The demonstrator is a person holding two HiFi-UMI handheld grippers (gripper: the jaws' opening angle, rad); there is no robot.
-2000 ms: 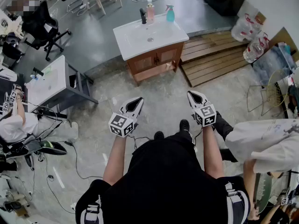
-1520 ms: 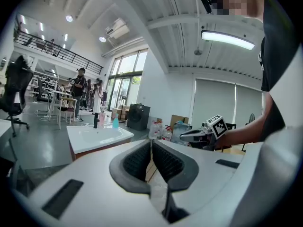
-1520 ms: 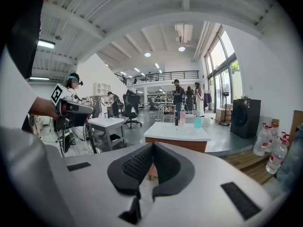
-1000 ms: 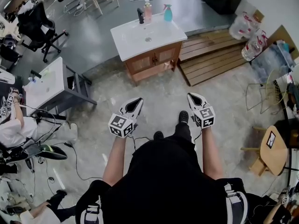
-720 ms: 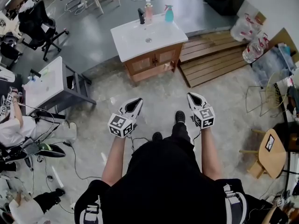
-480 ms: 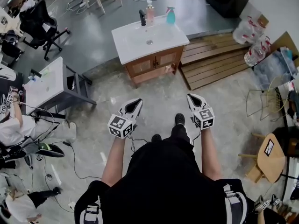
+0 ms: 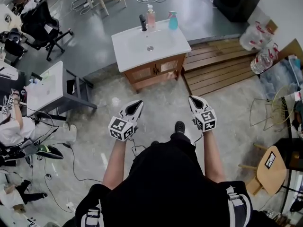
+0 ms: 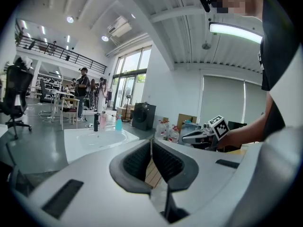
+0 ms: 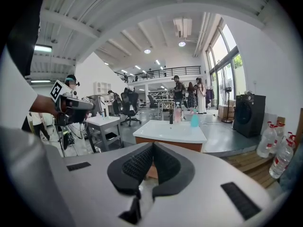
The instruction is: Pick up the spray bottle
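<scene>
The spray bottle [image 7: 173, 21], teal with a pink trigger, stands upright at the back right of a white sink top [image 7: 165, 46] on a wooden cabinet. It shows small and far in the left gripper view [image 8: 118, 123] and the right gripper view [image 9: 194, 120]. My left gripper [image 7: 138, 102] and right gripper [image 7: 193, 98] are held side by side over the floor, well short of the cabinet. Each is shut and empty, as the left gripper [image 8: 151, 143] and right gripper [image 9: 153, 148] show in their own views.
A pink pump bottle [image 7: 151, 18] and a black faucet [image 7: 143, 21] stand left of the spray bottle. A grey table [image 7: 47, 86] and a seated person [image 7: 14, 126] are at left. Wooden pallets [image 7: 218, 65], water jugs [image 7: 265, 56] and a round stool [image 7: 270, 167] are at right.
The sink cabinet has slid lower and nearer in the head view as I walk toward it. Both grippers keep their pose ahead of me and stay shut.
</scene>
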